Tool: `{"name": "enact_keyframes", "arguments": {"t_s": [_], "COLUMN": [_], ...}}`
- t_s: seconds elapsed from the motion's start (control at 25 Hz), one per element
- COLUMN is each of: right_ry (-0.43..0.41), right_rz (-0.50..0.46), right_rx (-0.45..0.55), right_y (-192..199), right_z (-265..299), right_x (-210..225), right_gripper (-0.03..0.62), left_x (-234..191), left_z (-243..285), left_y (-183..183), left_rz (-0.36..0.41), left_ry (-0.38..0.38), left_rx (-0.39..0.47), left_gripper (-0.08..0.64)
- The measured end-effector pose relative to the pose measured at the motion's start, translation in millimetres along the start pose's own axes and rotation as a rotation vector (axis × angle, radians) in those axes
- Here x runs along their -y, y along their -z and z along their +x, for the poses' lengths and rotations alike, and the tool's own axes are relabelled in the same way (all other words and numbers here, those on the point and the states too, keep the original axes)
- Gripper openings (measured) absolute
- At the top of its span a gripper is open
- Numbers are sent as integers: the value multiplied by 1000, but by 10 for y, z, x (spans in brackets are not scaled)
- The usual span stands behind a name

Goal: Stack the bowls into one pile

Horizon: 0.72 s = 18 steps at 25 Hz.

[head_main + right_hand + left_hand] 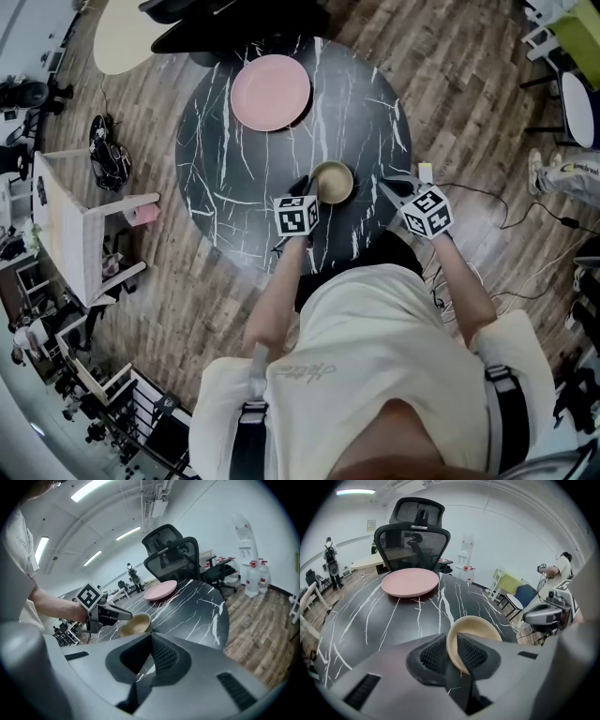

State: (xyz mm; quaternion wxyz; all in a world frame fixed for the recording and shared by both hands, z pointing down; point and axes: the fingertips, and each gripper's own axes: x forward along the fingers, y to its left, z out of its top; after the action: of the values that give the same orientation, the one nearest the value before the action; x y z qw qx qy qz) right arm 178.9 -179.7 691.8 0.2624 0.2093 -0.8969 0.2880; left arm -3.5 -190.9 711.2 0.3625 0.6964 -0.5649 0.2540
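A tan bowl (332, 181) sits on the black marble table (225, 187) near its front edge; in the right gripper view it looks like more than one bowl (136, 624) nested, but I cannot tell for sure. My left gripper (305, 184) reaches it from the left. In the left gripper view the bowl's (480, 627) near rim stands between the pads of that gripper (451, 651), one pad outside and one inside, loosely. My right gripper (384, 185) hangs just right of the bowl, shut and empty (149, 656).
A pink plate (270, 92) lies at the table's far side, with a black mesh office chair (412, 541) behind it. White chairs (84, 234) stand on the wood floor to the left. Cables (525, 225) run along the floor at the right.
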Motion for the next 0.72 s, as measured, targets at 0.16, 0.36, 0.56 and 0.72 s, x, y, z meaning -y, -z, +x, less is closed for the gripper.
{"name": "enact_keyframes", "arguments": {"t_s": [0.16,0.36,0.56,0.72], "right_ry": [-8,-18,-20,0], "right_rz": [-19,-33,-68,-114], "right_rx": [0,-2,13,81], "right_y": [-12,-50,-146,-423], "right_z": [8,73,140,135], "right_x": [-61,-161,-387,-624], "right_gripper": [8,8,8,8], "left_x": [-65,-149,-204,-274], "left_z": [-120,-368,-704,-1024], "left_y": [-27,-62,-117,-208], "left_rz": [-13,-29,-33,-22], "left_ry": [-14,-30,-8,14], "left_rx": [18,48,107,173], "left_gripper": [83,83,81,49]}}
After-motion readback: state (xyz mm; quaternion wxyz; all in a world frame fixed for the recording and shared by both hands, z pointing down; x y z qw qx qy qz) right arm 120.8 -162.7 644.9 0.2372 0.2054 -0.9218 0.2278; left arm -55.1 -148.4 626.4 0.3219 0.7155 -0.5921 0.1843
